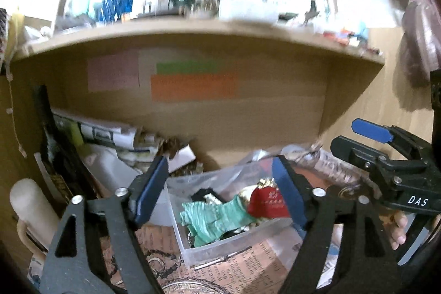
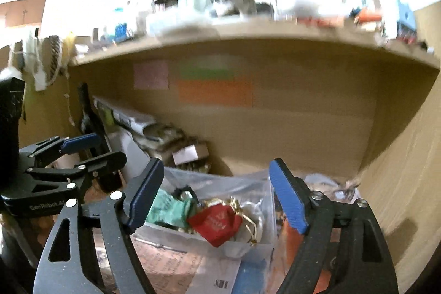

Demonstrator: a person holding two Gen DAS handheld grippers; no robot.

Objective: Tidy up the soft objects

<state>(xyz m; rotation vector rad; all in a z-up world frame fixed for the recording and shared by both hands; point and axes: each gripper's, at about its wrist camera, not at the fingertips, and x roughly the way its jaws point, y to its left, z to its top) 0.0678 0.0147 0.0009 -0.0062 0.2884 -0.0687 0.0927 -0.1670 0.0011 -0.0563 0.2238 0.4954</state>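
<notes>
A clear plastic box sits on the desk under a shelf and holds a crumpled green cloth, a red pouch with gold trim and a dark item. My left gripper is open and empty, its blue pads either side of the box. My right gripper is open and empty just above the same box, with the green cloth and red pouch between its pads. The right gripper also shows at the right of the left wrist view.
A wooden shelf loaded with bottles and clutter overhangs the desk. Books, papers and a dark bottle lean at the back left. A wooden wall closes the right side. Printed papers cover the desk.
</notes>
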